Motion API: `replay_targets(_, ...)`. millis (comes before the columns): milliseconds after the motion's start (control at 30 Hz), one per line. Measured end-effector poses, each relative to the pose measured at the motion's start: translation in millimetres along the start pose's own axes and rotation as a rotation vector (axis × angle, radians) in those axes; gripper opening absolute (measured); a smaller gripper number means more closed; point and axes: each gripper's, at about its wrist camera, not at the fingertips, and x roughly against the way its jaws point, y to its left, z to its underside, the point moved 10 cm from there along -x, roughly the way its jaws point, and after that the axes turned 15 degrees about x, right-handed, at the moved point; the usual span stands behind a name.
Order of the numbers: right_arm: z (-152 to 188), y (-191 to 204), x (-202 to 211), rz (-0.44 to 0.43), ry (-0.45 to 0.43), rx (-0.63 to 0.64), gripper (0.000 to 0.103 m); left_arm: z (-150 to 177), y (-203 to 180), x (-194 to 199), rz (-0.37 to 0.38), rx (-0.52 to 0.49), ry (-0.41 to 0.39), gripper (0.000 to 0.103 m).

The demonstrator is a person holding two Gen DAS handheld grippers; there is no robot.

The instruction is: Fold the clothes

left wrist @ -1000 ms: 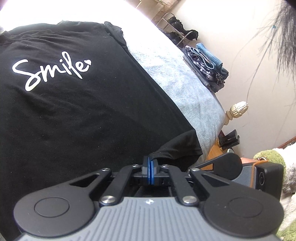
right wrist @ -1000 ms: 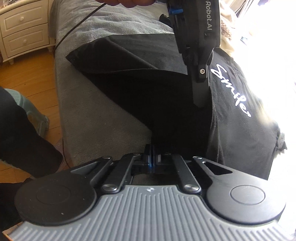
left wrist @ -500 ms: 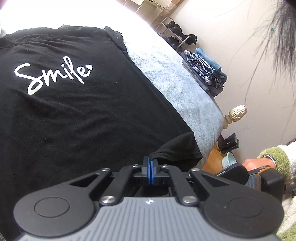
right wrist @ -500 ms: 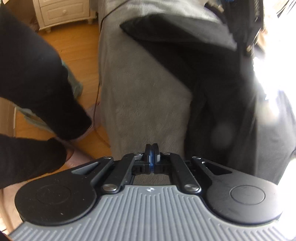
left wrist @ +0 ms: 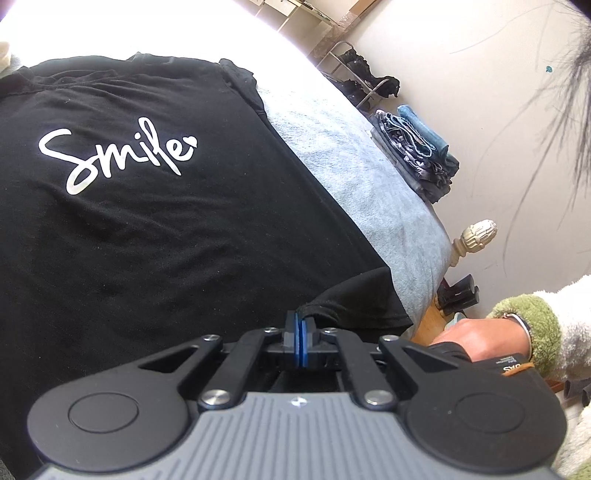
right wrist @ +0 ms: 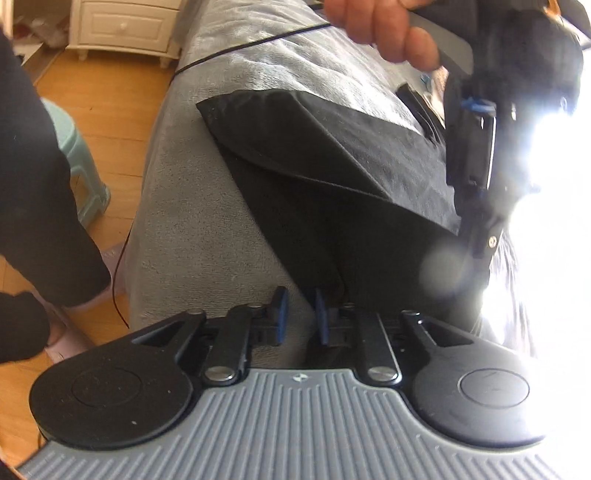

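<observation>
A black T-shirt (left wrist: 155, 229) with a white "Smile" print lies spread on the grey bed cover (left wrist: 354, 173). My left gripper (left wrist: 300, 322) is shut on a pinched fold of the shirt's hem near the bed's corner. In the right wrist view a folded-over flap of the black T-shirt (right wrist: 325, 155) lies by the bed's edge. My right gripper (right wrist: 301, 314) is low at that edge and its jaws are opening. Only grey cover shows in the gap, and the shirt's edge lies just beside the right pad (right wrist: 320, 317). The left gripper (right wrist: 478, 251) hangs down at the upper right.
A stack of folded jeans (left wrist: 417, 155) sits at the bed's far side, beside a bedpost knob (left wrist: 476, 236). Left of the bed are wooden floor, a mint stool (right wrist: 79, 158), a white nightstand (right wrist: 125, 26) and the person's dark legs (right wrist: 37, 166). A thin cable (right wrist: 255, 40) crosses the cover.
My right gripper rolled and shifted along the bed's edge, and its jaws went from shut to parted. The left gripper kept still with the hem. The person's hand came into the left wrist view.
</observation>
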Motion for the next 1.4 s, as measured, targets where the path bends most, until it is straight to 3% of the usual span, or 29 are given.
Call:
replay_targets(300, 2.0, -6.1, -12.9, -0.065, -0.033, 0.062, 0.024, -3.1, 0.5, -3.0, 0.013, 0.009, -0.006, 0.002)
replay_targets(400, 1.3, -16.0, -21.4, -0.142, -0.04, -0.054, 0.024, -3.2, 0.8, -3.8, 0.015, 0.009, -0.004, 0.002)
replay_targets(533, 7.3, -34.6, -29.8, -0.274, -0.047, -0.304, 0.018, -4.1, 2.2, -3.2, 0.013, 0.012, -0.005, 0.002)
replay_targets(600, 7.8, -36.9, -30.0, -0.301, -0.047, -0.351, 0.002, -5.0, 2.4, -2.1, 0.013, 0.013, -0.008, 0.002)
replay_targets(633, 6.9, -36.4, -28.9, -0.31, -0.047, -0.357, 0.0, -5.4, 2.1, -1.5, 0.014, 0.012, -0.008, 0.002)
replay_targets(833, -18.6, -2.6, -1.5, -0.471, -0.11, -0.306, 0.0, -6.1, 1.4, -1.1, 0.019, 0.008, -0.007, 0.002)
replay_targets(933, -25.0, 20.1, -1.2, -0.498, -0.089, -0.257, 0.0, -5.2, 2.0, -3.0, 0.017, 0.006, -0.005, 0.002)
replay_targets(1033, -30.1, 44.5, -9.8, -0.545, -0.071, -0.287, 0.0, -3.4, 1.8, -5.3, 0.01, -0.005, -0.004, 0.002)
replay_targets(1167, -36.3, 82.6, -12.0, -0.455, -0.014, -0.173, 0.0, -0.7, -0.8, -5.0, 0.011, -0.021, -0.005, 0.003)
replay_targets(1267, -30.6, 73.7, 2.5, -0.382, 0.013, -0.317, 0.0, -0.4, -1.5, -4.6, 0.018, -0.019, -0.008, 0.003)
replay_targets(1400, 9.7, 46.0, 26.2, -0.139, 0.154, -0.375, 0.003, -1.0, -1.1, -6.4, 0.023, -0.01, -0.008, 0.003)
